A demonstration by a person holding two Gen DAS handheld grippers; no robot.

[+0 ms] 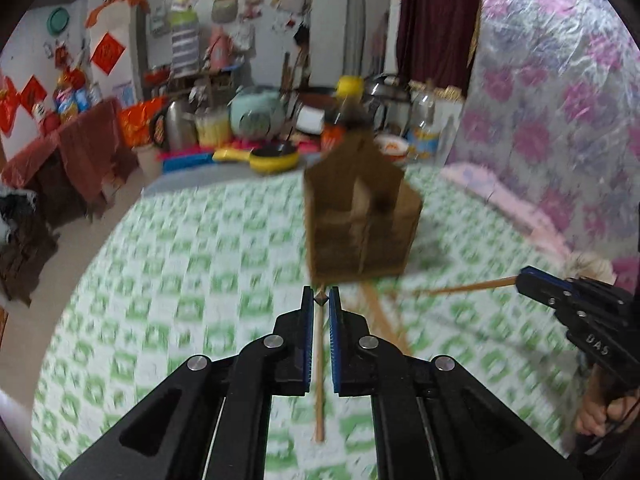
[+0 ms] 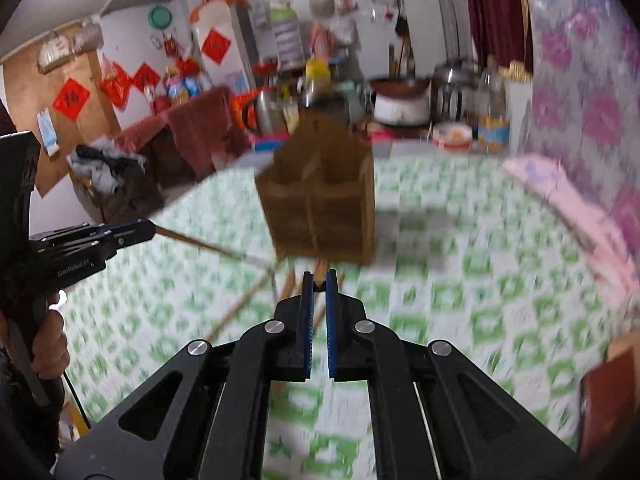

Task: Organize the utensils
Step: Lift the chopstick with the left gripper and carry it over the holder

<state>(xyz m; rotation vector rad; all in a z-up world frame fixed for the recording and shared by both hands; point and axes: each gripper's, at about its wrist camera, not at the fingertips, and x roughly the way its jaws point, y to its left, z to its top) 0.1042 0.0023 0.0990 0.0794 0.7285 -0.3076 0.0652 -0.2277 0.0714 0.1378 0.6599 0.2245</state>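
A brown wooden utensil holder with compartments stands on the green-and-white checked tablecloth; it also shows in the right wrist view. My left gripper is shut on a wooden chopstick that hangs down from its tips, just in front of the holder. My right gripper is shut on another chopstick, seen end-on; from the left wrist view that chopstick sticks out of the right gripper towards the holder. More chopsticks lie on the cloth by the holder's base.
Behind the holder at the table's far edge are a yellow pan, a kettle, a teal cooker, jars and a rice cooker. A pink cloth lies at the right. A floral plastic sheet hangs on the right.
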